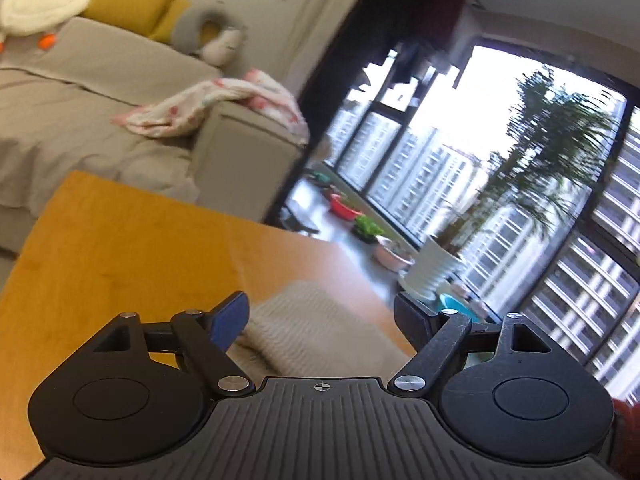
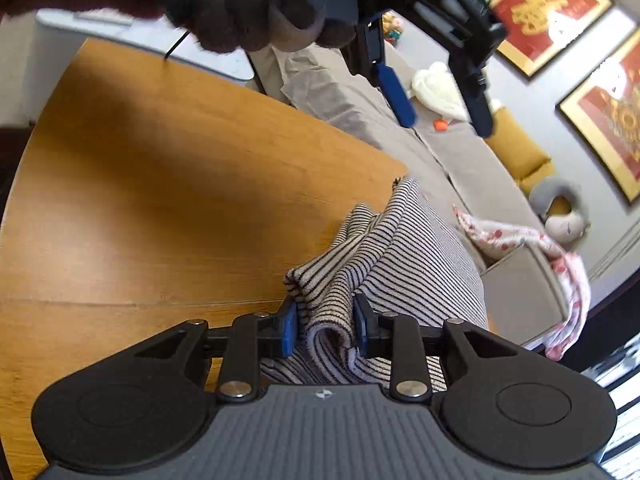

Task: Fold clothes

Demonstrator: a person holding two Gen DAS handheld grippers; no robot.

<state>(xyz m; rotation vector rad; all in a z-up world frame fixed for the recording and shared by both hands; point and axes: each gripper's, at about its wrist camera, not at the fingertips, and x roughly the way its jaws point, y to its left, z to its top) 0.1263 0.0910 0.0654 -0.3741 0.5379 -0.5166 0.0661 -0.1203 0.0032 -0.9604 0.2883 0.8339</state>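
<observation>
A black-and-cream striped garment (image 2: 400, 264) lies bunched at the right edge of the wooden table (image 2: 140, 200). My right gripper (image 2: 325, 326) is shut on a fold of it, with cloth pinched between the blue pads. My left gripper (image 1: 320, 316) is open and empty, held above the table; the garment shows blurred below it (image 1: 316, 328). The left gripper also shows in the right wrist view (image 2: 448, 116), up in the air with its jaws apart, held by a gloved hand (image 2: 260, 16).
A grey sofa (image 1: 100, 92) stands beyond the table with a pink patterned cloth (image 1: 208, 104) on its arm, yellow cushions (image 1: 128, 8) and a white plush toy (image 1: 44, 0). Large windows (image 1: 480, 160) and potted plants (image 1: 440, 264) are to the right. Framed pictures (image 2: 552, 12) hang on the wall.
</observation>
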